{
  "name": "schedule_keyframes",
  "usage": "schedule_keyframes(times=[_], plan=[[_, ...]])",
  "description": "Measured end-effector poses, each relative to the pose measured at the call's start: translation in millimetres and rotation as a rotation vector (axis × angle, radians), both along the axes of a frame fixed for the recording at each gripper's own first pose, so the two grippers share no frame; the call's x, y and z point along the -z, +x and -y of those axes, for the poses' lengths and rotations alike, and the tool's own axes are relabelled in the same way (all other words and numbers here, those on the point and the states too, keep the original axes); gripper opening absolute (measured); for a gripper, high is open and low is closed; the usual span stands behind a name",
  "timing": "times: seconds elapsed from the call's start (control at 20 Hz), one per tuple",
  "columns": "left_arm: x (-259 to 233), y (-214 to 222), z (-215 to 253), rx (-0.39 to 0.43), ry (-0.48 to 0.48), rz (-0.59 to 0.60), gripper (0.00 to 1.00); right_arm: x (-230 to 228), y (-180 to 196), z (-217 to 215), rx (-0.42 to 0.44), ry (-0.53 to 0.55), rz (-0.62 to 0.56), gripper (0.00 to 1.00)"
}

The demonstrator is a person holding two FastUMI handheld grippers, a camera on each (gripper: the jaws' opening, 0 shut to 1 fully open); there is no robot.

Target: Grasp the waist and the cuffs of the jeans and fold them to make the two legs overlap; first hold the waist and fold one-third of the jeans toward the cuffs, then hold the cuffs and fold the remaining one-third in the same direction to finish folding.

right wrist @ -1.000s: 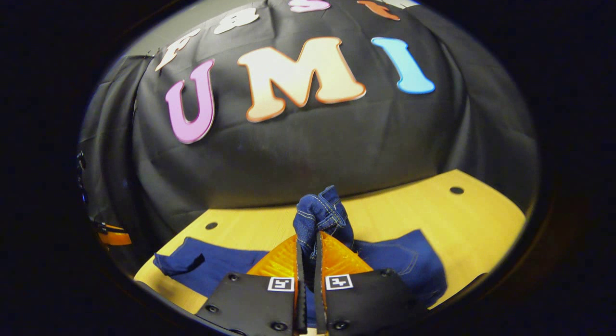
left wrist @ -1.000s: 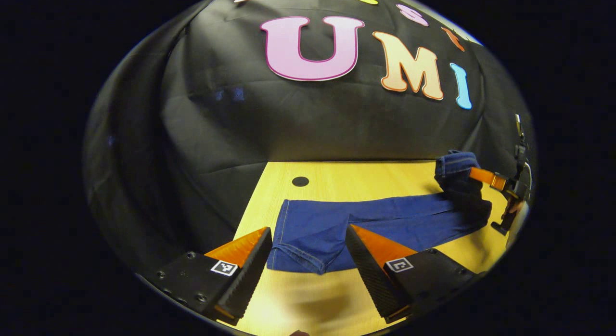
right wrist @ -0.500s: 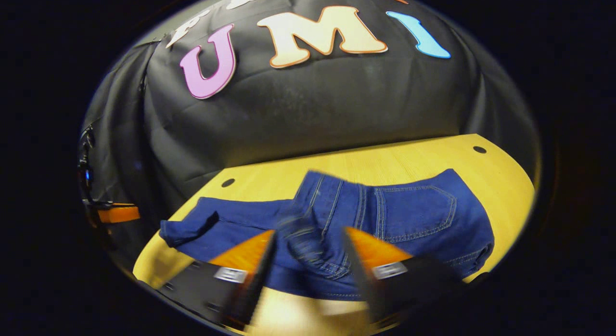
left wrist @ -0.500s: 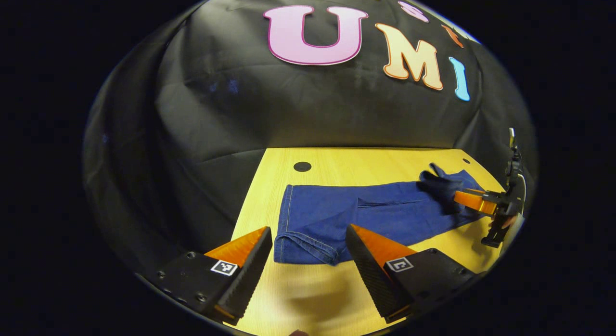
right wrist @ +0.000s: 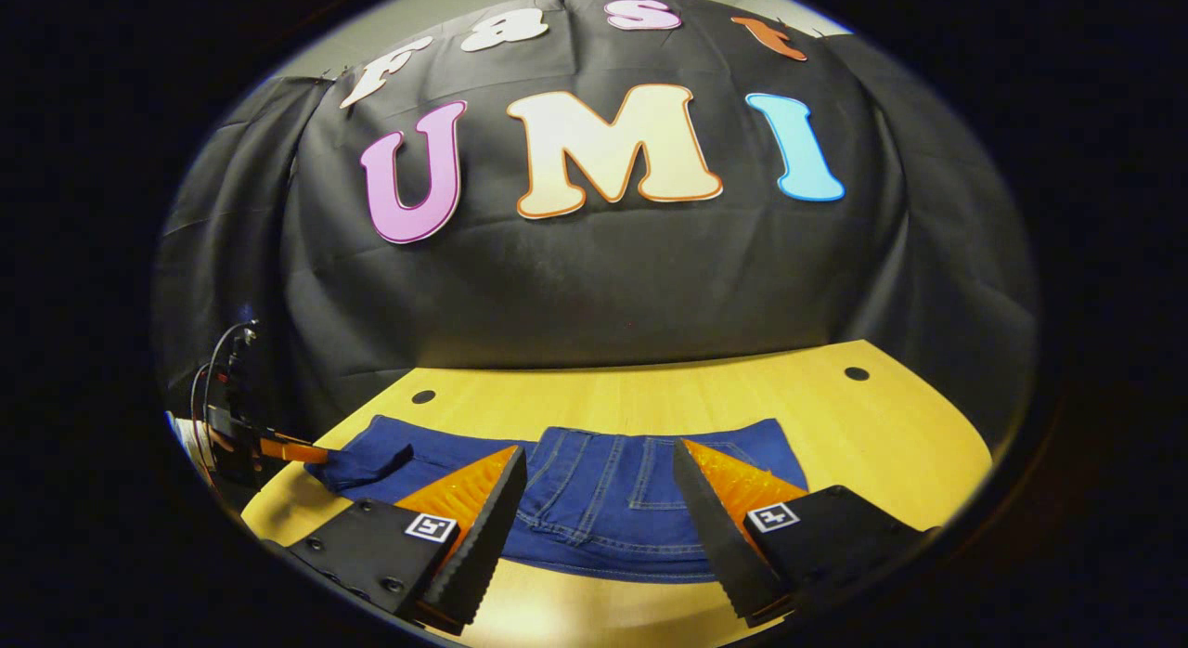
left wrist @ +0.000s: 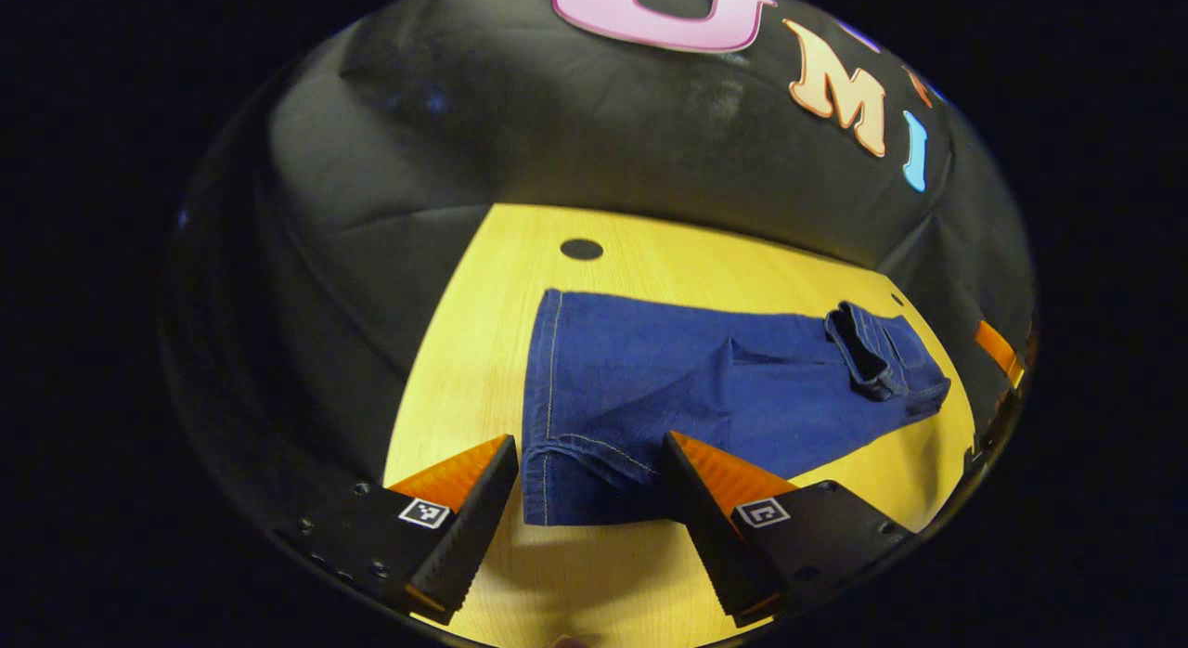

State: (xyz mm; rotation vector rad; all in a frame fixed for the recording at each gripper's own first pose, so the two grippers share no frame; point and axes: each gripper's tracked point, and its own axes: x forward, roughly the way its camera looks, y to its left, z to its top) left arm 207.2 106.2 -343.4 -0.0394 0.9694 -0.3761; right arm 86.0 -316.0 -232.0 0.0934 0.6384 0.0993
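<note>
Two open tools (left wrist: 585, 499) (right wrist: 599, 513), one jeans (left wrist: 687, 388) on table (left wrist: 483, 286).

Both feeds came through sharp when I checked them, with no motion blur. Light fell from above and in front, so the wooden table (left wrist: 650, 267) glowed a warm, saturated yellow, while the black cloth wall (right wrist: 594, 267) soaked up most of it and showed only soft grey sheen along its creases. In the left gripper view I saw a dim, soft-edged shadow on the tabletop under the left gripper (left wrist: 587, 523). The jeans (left wrist: 705, 388) read a deep blue, their stitching crisp. Fisheye distortion bowed the table edges strongly, and brightness fell away toward the rim of each view.
</note>
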Motion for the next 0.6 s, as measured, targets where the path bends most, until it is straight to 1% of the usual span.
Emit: schedule_keyframes(times=[0.1,0.15,0.2,0.25,0.3,0.35,0.4,0.45,0.5,0.6], plan=[[6,-6,1,0.025,-0.016,-0.059,0.96,2,-6,9,0.010,-0.025,-0.012,0.97],[8,-8,-2,0.032,0.001,-0.087,0.96,5,-9,12,0.013,-0.031,-0.026,0.97],[4,-6,0,0.057,-0.004,-0.073,0.96,10,-14,14,0.017,-0.037,-0.040,0.97],[7,-7,0,0.078,-0.005,-0.078,0.94,13,-17,16,0.019,-0.040,-0.052,0.98],[10,-10,-3,0.086,0.020,-0.089,0.95,17,-21,17,0.022,-0.040,-0.062,0.97],[13,-7,-8,0.089,0.043,-0.084,0.92,18,-23,18,0.026,-0.039,-0.068,0.97],[15,-4,-13,0.063,0.053,-0.078,0.79,18,-25,18,0.028,-0.038,-0.069,0.98],[17,-4,-10,0.056,0.052,-0.086,0.65,17,-24,18,0.028,-0.038,-0.065,0.98],[14,-5,-5,0.061,0.022,-0.083,0.52,17,-24,17,0.029,-0.035,-0.062,0.98],[11,-6,5,0.046,-0.022,-0.093,0.24,13,-23,15,0.027,-0.026,-0.056,0.98]])
